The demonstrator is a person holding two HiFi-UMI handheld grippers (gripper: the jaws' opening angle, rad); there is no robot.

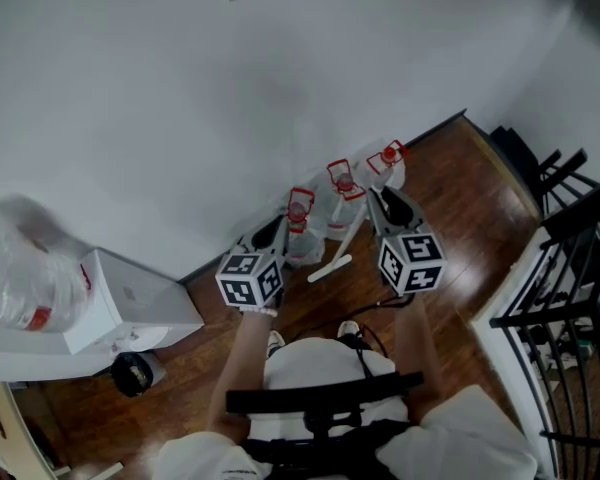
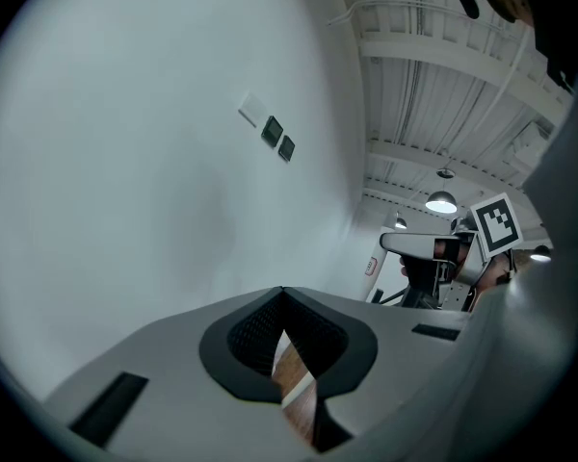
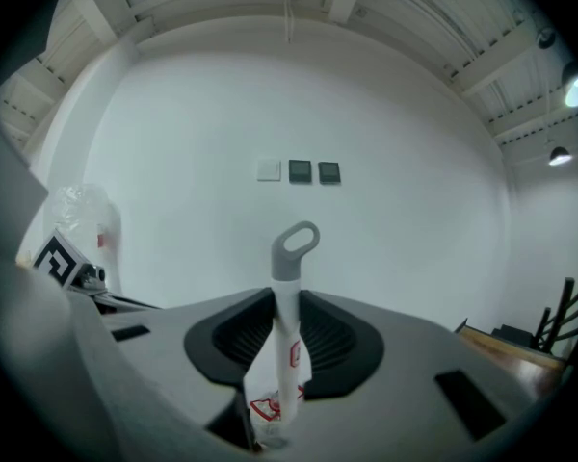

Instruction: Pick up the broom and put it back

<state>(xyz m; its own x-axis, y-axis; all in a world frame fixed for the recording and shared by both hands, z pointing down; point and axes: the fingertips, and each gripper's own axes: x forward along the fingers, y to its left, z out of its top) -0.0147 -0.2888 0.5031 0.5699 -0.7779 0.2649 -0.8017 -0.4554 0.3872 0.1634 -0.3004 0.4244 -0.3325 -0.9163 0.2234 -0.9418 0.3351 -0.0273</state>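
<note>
Item 1, my right claw [image 3: 287, 298]: closed on the broom [image 3: 287, 340], its 2 dark pads pressed to either side of the white handle. The handle stands upright between them, and its grey hanging loop rises clear above the pads against the white wall [image 3: 385, 114].

Item 2, my left claw [image 2: 282, 295]: closed with its tips meeting and nothing held. Only a sliver of wood floor shows through the slit lower down between its pads.

Item 3, broom, from the head view [image 1: 330, 268]: a pale stick slanting down and left from my right claw [image 1: 376, 198], over the floor [image 1: 450, 168] near the foot of the wall. My left claw [image 1: 277, 228] is just beside it, not touching. I cannot see the brush end in any view.

Item 4, 3 clear jugs [image 1: 342, 183] with red tops, in a row along the skirting, just beyond both claws.

Item 5, 3 wall plates [image 3: 299, 171], 1 white and 2 dark, side by side.

Item 6, white box [image 1: 130, 303] at my left, with a clear plastic bag [image 1: 20, 263] above it.

Item 7, black railing [image 1: 565, 268] at my right
</note>
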